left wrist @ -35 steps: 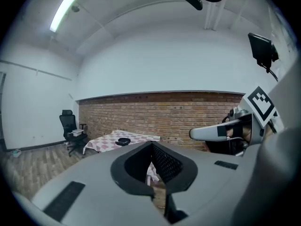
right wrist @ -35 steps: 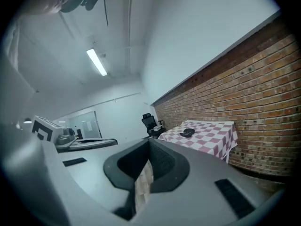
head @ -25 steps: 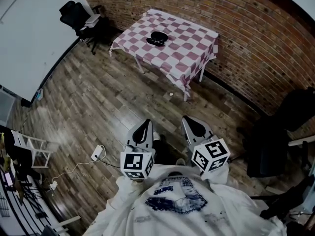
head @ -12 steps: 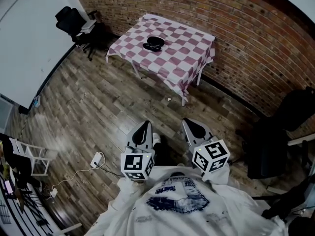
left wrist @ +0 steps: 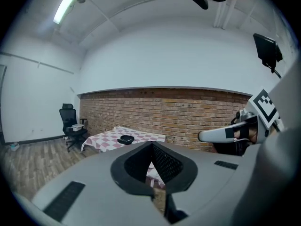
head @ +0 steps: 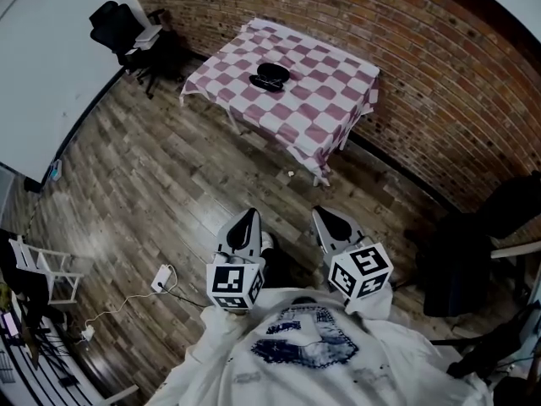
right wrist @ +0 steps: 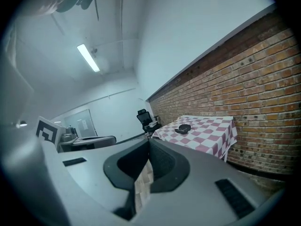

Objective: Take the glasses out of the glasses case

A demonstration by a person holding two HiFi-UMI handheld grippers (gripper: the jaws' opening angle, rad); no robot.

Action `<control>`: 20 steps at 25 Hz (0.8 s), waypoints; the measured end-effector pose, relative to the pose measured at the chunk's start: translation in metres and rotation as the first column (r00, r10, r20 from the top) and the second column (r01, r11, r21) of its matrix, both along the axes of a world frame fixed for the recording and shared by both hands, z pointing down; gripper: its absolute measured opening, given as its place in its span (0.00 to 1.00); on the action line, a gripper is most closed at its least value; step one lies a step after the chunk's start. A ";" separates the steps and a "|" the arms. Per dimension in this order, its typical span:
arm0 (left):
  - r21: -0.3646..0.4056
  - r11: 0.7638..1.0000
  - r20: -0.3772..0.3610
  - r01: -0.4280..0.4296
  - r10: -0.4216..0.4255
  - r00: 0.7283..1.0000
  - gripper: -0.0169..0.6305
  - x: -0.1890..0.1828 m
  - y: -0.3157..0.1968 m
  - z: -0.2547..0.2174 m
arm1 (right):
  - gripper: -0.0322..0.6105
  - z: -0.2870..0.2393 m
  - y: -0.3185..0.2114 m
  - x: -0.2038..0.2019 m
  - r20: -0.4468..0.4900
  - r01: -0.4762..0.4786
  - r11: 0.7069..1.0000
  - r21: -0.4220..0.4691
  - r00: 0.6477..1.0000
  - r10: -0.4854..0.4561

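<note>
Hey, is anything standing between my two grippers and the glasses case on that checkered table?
Nothing visible does. Only bare wooden floor lies between the left gripper, the right gripper and the table. The glasses case sits in the open on top. The office chair stands off to the left.

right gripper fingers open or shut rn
Shut: in its own view the right gripper has its fingers meeting at the tips, with nothing between them.

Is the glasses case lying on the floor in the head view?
No, the black glasses case rests on top of the checkered table.
</note>
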State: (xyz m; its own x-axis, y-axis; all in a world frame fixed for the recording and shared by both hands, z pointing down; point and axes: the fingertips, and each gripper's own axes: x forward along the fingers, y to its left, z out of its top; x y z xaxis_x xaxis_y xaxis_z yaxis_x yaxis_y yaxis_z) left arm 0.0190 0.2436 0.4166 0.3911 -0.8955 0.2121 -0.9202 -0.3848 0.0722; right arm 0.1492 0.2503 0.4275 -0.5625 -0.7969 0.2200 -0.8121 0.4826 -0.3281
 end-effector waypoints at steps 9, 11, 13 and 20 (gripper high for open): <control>-0.006 1.000 0.002 -0.022 0.022 1.000 0.04 -0.046 -0.097 -0.002 | 0.07 0.001 -0.095 -0.046 -0.011 -0.022 1.000 -0.020 1.000 0.022; -0.008 1.000 0.002 -0.025 0.025 1.000 0.04 -0.059 -0.116 -0.001 | 0.07 0.002 -0.113 -0.059 -0.016 -0.023 0.999 -0.024 1.000 0.023; -0.009 1.000 -0.001 -0.026 0.026 1.000 0.04 -0.074 -0.135 -0.002 | 0.07 0.001 -0.132 -0.073 -0.019 -0.025 0.999 -0.025 1.000 0.025; -0.007 0.999 -0.018 -0.036 0.035 0.999 0.04 -0.123 -0.191 -0.008 | 0.07 -0.007 -0.187 -0.121 -0.040 -0.036 0.999 -0.024 0.999 0.035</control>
